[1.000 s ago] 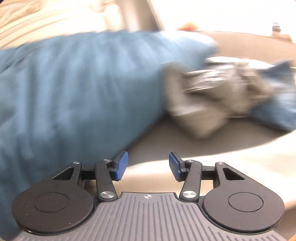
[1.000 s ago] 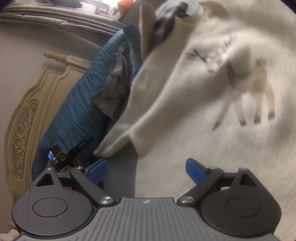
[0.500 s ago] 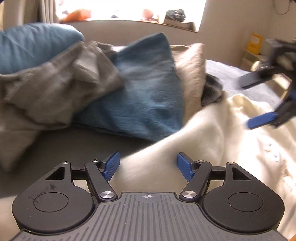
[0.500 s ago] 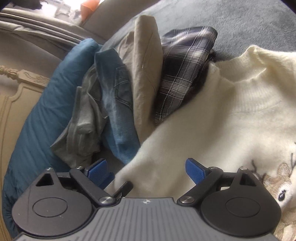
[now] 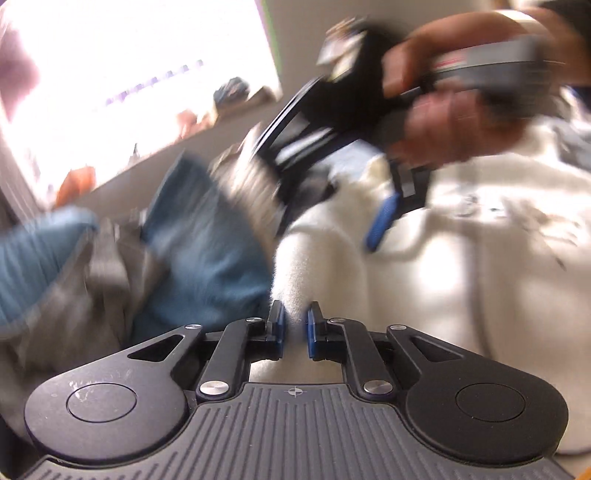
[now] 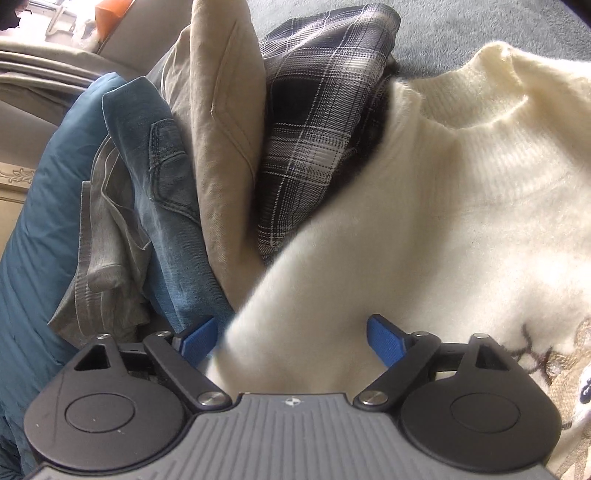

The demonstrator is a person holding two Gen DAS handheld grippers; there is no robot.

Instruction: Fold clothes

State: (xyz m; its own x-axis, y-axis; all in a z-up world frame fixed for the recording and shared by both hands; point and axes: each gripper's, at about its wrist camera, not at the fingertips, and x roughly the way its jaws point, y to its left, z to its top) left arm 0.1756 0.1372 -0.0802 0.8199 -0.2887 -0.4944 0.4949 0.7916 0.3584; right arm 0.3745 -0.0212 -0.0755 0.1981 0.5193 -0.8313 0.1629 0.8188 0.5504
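Cream sweater (image 6: 461, 229) lies spread on the grey bed cover (image 6: 480, 26), ribbed collar up and away from the right camera, a deer motif at its near right edge. Left gripper (image 5: 294, 325) is nearly closed, its blue pads pinching a narrow ridge of the sweater's fuzzy knit, most likely a sleeve or side edge; the view is blurred, so which part I cannot tell. Right gripper (image 6: 291, 339) is wide open, a strip of the sweater running between its fingers but not clamped. In the left view the person's hand (image 5: 461, 122) holds the right gripper above the sweater. Beside the sweater, on its collar-left side, folded pieces stand leaning together: plaid shirt (image 6: 317, 147), tan trousers (image 6: 218, 140), jeans (image 6: 166, 184), grey top (image 6: 103, 236), then a blue pillow (image 6: 33, 236). Judgement: the knit is soft, thick, light and stretchy; it will sag and drag, not slip. Best held at seams, the shoulder or the hem, with a deep bite.
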